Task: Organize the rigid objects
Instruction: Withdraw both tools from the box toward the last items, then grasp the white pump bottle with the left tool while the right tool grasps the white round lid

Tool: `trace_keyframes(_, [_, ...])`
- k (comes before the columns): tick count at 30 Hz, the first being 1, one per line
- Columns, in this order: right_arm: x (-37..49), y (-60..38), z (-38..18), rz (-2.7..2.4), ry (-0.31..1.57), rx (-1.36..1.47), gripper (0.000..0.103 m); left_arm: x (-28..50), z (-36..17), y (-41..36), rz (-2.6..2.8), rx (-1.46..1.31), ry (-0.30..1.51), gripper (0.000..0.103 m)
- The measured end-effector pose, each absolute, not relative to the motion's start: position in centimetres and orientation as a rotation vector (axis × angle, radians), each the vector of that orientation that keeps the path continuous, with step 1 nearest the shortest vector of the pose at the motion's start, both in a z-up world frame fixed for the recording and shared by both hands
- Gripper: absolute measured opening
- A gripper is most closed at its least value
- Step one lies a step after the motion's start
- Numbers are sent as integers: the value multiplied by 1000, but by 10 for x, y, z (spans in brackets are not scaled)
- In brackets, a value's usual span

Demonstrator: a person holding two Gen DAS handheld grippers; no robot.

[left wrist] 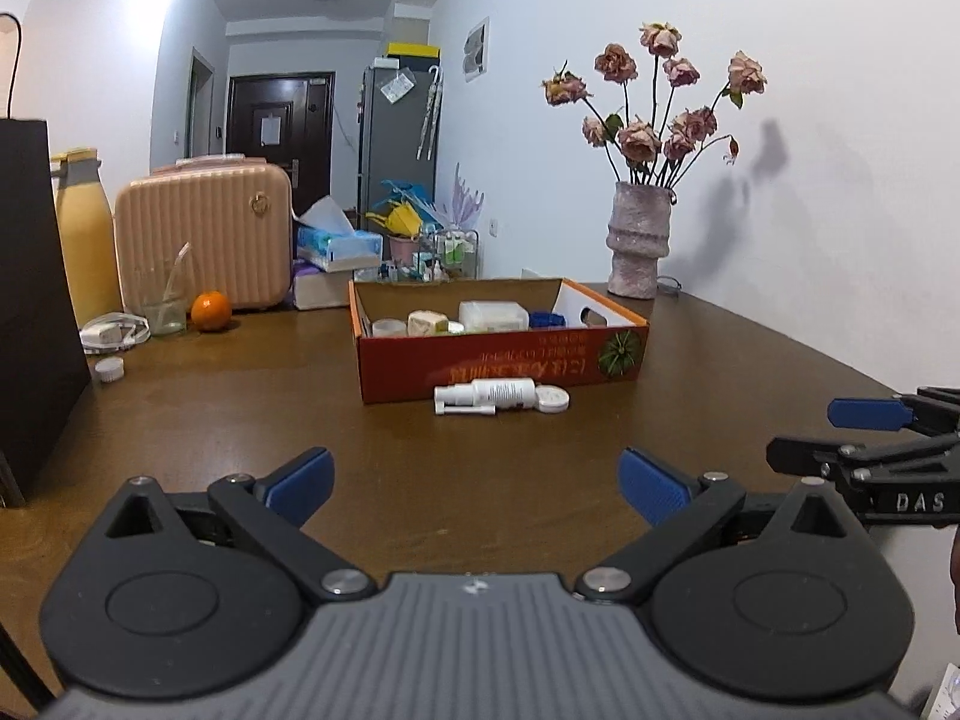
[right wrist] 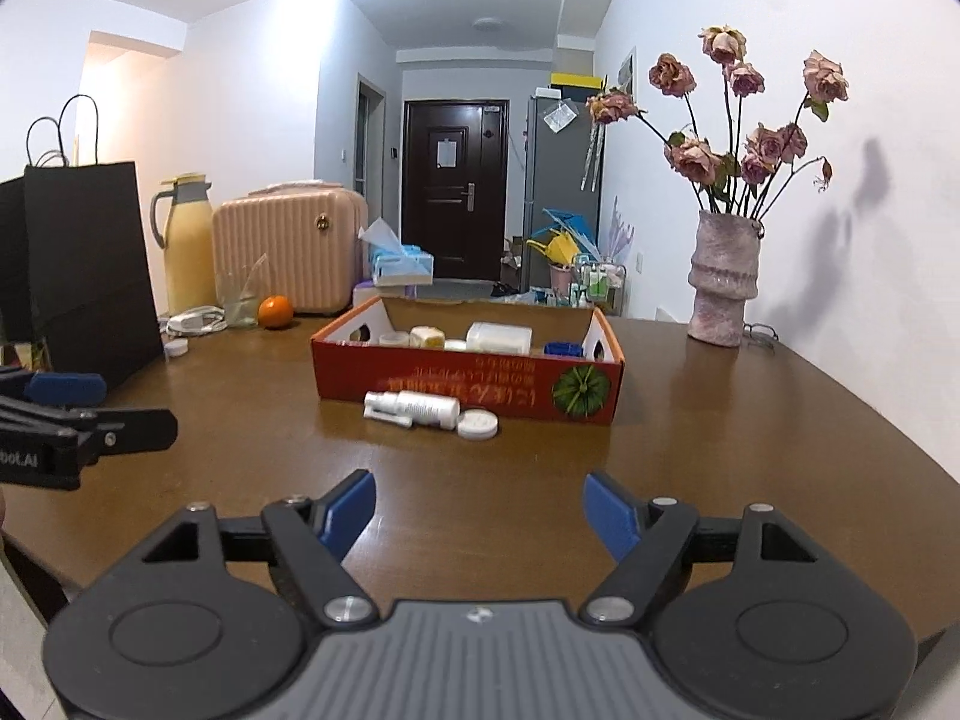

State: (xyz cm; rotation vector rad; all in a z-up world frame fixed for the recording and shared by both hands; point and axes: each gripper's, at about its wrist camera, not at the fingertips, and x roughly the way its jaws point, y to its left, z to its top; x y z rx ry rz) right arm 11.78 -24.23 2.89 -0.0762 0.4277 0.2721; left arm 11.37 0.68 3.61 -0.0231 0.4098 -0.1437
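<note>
A red cardboard box [left wrist: 504,366] [right wrist: 468,387] stands in the middle of the brown table and holds several small white and blue containers. Against its near wall lie a white spray bottle [left wrist: 486,396] [right wrist: 414,408] and a round white lid [left wrist: 552,401] [right wrist: 477,423]. My left gripper [left wrist: 477,486] hovers over the table well short of them, open and empty. My right gripper [right wrist: 480,510] is also open with nothing between its blue pads, likewise short of the bottle. Each gripper shows at the edge of the other's view.
A black paper bag [left wrist: 36,300] [right wrist: 78,276], a yellow flask [right wrist: 186,240], a pink case [left wrist: 204,234], a glass, an orange [left wrist: 211,311], a charger cable and a small white cap [left wrist: 110,369] stand at the left. Tissue boxes lie behind. A vase of dried roses [left wrist: 639,240] [right wrist: 723,276] stands at the right.
</note>
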Motion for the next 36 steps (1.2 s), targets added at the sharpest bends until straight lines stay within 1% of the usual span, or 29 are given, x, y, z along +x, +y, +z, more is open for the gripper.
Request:
trace_keyframes(7, [125,-243,16,250,460,-60,76,127,21,13,-129,-47,462,103])
trace_keyframes(15, [162,-239,-2,254,520,-51,76,158,-5,23,-110,-70,549,103])
trace_keyframes(19, [187,-233,-13,258,558,-58,76,185,-14,24,-115,-64,578,103])
trace_keyframes(24, [216,-223,-17,281,567,-70,76,224,-15,18,-153,-28,572,103])
trace_keyframes(36, [327,-193,-25,353,611,-108,76,335,-21,7,-237,131,565,103])
